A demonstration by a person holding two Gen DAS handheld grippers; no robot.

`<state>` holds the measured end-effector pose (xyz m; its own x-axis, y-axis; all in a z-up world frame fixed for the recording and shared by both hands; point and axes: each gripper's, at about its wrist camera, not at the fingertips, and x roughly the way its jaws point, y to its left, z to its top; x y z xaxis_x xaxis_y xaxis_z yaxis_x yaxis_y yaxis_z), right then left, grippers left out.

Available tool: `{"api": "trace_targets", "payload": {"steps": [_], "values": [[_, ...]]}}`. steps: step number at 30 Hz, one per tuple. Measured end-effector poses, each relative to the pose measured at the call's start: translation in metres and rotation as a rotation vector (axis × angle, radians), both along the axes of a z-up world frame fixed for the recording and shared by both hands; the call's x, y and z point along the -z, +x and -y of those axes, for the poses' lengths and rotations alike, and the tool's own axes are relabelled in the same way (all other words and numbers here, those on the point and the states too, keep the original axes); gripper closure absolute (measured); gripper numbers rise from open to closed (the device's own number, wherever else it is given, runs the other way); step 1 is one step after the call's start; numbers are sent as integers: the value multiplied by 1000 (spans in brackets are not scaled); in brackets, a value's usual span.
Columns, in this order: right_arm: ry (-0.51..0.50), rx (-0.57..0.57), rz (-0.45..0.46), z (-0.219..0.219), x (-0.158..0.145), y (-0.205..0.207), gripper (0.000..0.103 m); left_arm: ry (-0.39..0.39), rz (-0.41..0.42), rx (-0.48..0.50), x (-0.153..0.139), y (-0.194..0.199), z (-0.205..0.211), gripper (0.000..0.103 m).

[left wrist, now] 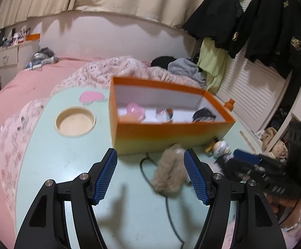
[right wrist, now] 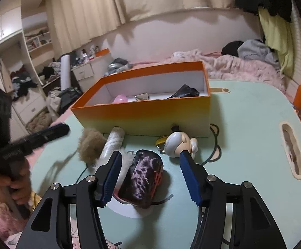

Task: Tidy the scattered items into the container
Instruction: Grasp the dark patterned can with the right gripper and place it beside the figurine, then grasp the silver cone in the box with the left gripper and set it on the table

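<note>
**A:** Left wrist view first. The left gripper (left wrist: 150, 172) has its blue-padded jaws spread apart and empty over the mint-green tabletop (left wrist: 71, 161). The open orange cardboard box with a white inside (left wrist: 171, 132) sits at about 12 o'clock from the jaws. Inside it, a translucent pink ball-like thing (left wrist: 135, 110), a small shiny item (left wrist: 164, 113) and a crumpled black piece (left wrist: 204, 115).

**B:** And the scattered stuff?

**A:** A fuzzy tan-brown furry item (left wrist: 169, 174) lies just inside the right pad, around 1 o'clock, not touching as far as I can tell. It's blurry. A little white cartoon figurine (left wrist: 219, 147) is at 2 o'clock, against the box's front corner. The right gripper (left wrist: 252, 159) comes in at 3 o'clock, smeared.

**B:** Right wrist view?

**A:** There the right one's jaws are released, nothing pinched. A dark glossy maroon pouch with pinkish marks (right wrist: 142, 178) lies between them on the table, closer to the left pad, with a gap on the right. The figurine is at 1 o'clock, by the right fingertip. The furry item and a pale rolled tube (right wrist: 113, 143) are at 11 o'clock. The box is at 12, and the left gripper hangs at 9, held by a hand (right wrist: 17, 184).
</note>
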<state>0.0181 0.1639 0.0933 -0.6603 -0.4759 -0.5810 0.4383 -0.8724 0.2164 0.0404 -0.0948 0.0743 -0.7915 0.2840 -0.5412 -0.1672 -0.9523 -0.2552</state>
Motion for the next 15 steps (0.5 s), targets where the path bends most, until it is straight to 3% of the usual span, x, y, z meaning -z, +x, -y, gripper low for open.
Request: {"api": "trace_targets", "payload": {"steps": [5, 7, 8, 11, 15], "values": [[-3, 27, -37, -2, -1, 5, 45, -96, 102, 58, -47, -35, -24, 36], [-9, 25, -38, -3, -1, 5, 44, -77, 161, 131, -59, -64, -38, 36], [-12, 23, -34, -2, 0, 5, 44, -85, 212, 147, -60, -84, -47, 36], [-20, 22, -25, -3, 1, 5, 44, -204, 352, 106, -43, -138, -74, 36], [-36, 27, -22, -7, 1, 4, 44, -330, 420, 54, -14, -177, -99, 44]]}}
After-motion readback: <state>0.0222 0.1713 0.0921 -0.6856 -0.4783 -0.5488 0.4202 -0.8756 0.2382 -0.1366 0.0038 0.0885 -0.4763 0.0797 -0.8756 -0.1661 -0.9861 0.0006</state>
